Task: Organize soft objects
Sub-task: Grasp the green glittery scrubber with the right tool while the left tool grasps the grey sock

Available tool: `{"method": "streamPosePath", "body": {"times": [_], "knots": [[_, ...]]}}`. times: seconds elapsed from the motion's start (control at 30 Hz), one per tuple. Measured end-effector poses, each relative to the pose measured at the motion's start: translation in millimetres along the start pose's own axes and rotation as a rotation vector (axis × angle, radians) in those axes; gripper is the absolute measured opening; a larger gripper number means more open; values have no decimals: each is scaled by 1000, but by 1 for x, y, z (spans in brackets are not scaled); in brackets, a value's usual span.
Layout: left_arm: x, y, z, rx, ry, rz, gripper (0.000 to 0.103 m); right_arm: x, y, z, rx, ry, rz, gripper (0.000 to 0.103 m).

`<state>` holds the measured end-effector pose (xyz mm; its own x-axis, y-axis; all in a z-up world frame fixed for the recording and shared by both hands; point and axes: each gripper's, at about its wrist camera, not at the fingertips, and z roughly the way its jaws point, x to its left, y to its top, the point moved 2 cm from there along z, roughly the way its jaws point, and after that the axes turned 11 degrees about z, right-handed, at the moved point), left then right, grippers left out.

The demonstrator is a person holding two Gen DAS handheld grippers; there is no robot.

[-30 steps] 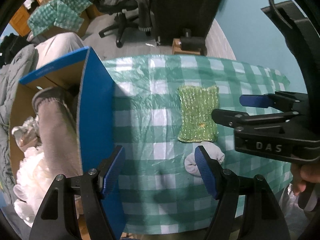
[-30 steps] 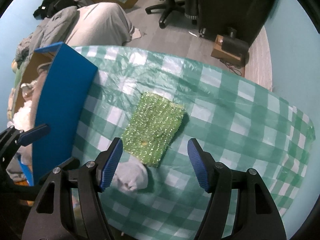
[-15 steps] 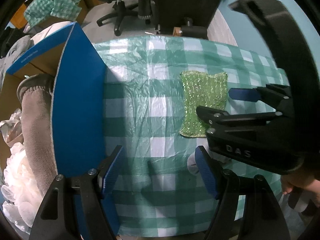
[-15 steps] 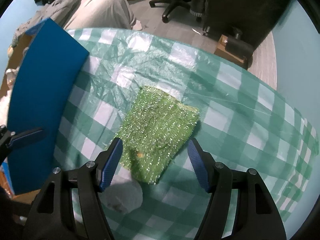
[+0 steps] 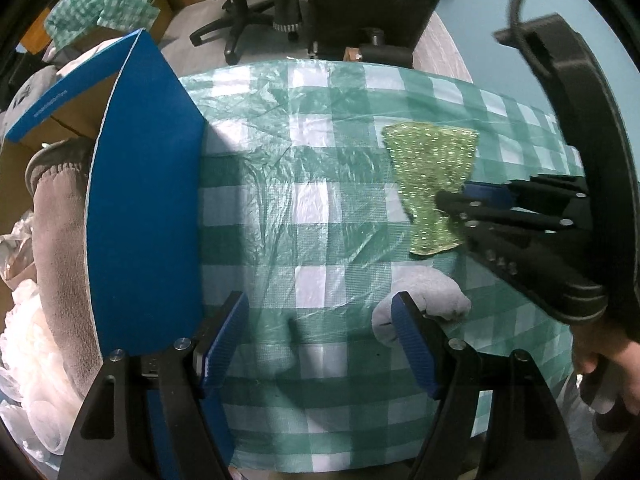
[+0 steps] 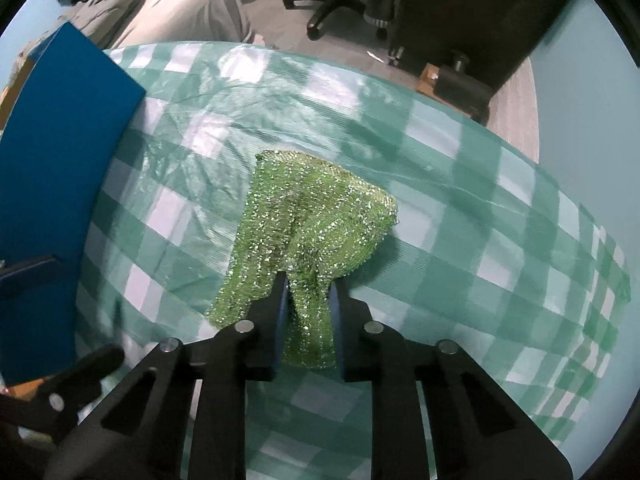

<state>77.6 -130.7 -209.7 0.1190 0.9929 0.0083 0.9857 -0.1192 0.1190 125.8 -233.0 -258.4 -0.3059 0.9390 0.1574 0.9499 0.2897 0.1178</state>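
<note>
Covering the table under both grippers is one green checked cloth (image 5: 320, 216), with one blue-flapped box (image 5: 144, 208) left of the left gripper (image 5: 320, 340). The right gripper (image 6: 308, 300) has just clenched one glittery green cloth (image 6: 316, 216), bunching it between its pads. The left gripper's jaws stand apart and empty, one grey sock (image 5: 436, 300) touching its right finger.

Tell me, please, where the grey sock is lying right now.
In the left wrist view, the grey sock lies on the checked tablecloth, just below the sparkly green cloth and against the left tongs' right-hand finger.
</note>
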Motion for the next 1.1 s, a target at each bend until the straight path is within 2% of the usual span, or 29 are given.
{"method": "streamPosePath", "body": {"times": [0.1,0.2,0.6,0.7,0.77,0.87,0.93,1.1], "knots": [[-3,0,-1,-5,-11,14,75,-11,-3,-3,-3,0,20,15],[-6,0,-3,-13,-29,28,81,-22,-11,-9,-3,-3,40,15],[-37,0,0,-7,-87,147,82,-70,-53,-18,41,-16,81,15],[-45,1,3,-4,-98,179,88,-82,-64,-21,49,-22,102,16],[-50,1,5,-3,-101,201,88,-90,-69,-22,52,-15,124,20],[-56,2,10,10,-91,224,88,-101,-71,-24,50,17,175,37],[-57,2,13,18,-81,230,88,-108,-71,-26,42,32,216,53],[-63,5,29,35,-42,245,88,-119,-72,-36,12,50,286,64]]}}
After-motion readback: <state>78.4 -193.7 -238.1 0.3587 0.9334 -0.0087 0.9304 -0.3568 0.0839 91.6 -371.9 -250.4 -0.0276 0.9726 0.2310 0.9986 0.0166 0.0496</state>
